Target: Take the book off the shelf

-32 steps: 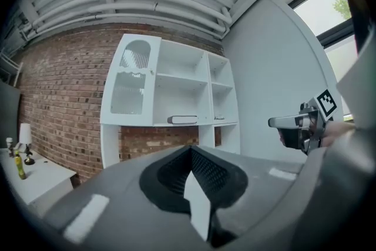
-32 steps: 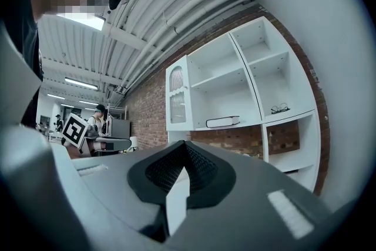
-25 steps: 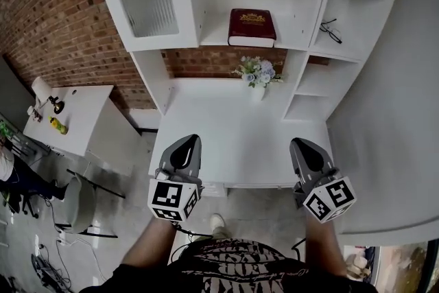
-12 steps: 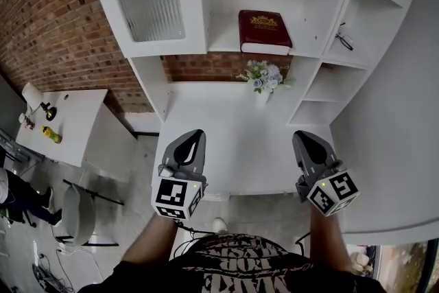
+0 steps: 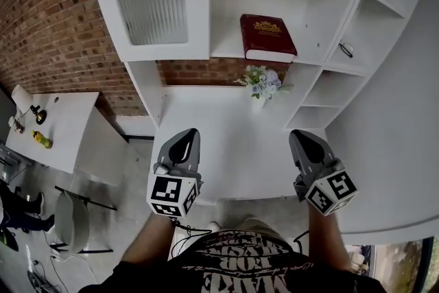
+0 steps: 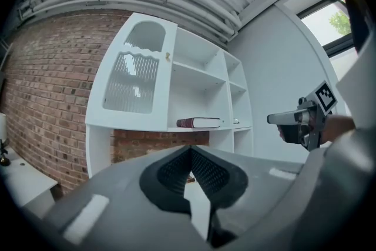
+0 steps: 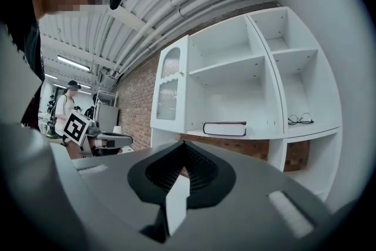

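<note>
We hold left tongs and right tongs level over white worktop. Both clenched, nothing between them. Dark red book lies flat on middle shelf, well apart from both tongs. Flowers stand below book. Glasses in compartment right of it.

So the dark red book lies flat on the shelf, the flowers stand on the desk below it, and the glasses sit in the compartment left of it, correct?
No: the glasses sit in the compartment right of the book, as the head view shows. The book does lie flat, with the flowers on the desk below.
</note>
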The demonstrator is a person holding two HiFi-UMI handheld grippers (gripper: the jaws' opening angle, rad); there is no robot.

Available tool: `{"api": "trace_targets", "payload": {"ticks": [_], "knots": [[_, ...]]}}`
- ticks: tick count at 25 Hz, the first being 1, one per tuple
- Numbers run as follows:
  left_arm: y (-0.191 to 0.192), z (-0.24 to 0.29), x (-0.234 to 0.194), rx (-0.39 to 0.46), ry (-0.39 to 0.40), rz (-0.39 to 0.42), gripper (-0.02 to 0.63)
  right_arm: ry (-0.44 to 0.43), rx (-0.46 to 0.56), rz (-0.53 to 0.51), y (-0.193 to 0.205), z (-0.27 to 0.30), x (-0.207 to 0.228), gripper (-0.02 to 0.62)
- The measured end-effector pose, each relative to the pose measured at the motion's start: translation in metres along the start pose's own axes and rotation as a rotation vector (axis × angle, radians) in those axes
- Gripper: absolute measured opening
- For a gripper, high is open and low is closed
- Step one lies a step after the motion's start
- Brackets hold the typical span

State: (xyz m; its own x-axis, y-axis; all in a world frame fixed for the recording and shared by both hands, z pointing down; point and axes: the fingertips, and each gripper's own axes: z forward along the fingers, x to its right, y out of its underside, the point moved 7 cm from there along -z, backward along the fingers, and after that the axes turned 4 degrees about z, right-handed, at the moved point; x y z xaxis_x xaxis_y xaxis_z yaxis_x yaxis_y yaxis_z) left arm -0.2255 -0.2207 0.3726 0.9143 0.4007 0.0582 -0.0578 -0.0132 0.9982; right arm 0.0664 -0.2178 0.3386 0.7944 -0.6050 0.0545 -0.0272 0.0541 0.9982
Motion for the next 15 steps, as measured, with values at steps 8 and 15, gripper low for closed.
{"api": "trace_targets", "payload": {"ticks": [8, 15], "knots": [[-0.003, 0.042, 0.009, -0.005, 0.034, 0.004, 0.000, 0.010, 0.025, 0.000, -0.003, 0.014, 0.035, 0.029], [-0.016, 0.100, 0.008, -0.009, 0.031, 0.014, 0.000, -0.028, 0.044, 0.009, -0.007, 0.051, 0.088, 0.029]]}}
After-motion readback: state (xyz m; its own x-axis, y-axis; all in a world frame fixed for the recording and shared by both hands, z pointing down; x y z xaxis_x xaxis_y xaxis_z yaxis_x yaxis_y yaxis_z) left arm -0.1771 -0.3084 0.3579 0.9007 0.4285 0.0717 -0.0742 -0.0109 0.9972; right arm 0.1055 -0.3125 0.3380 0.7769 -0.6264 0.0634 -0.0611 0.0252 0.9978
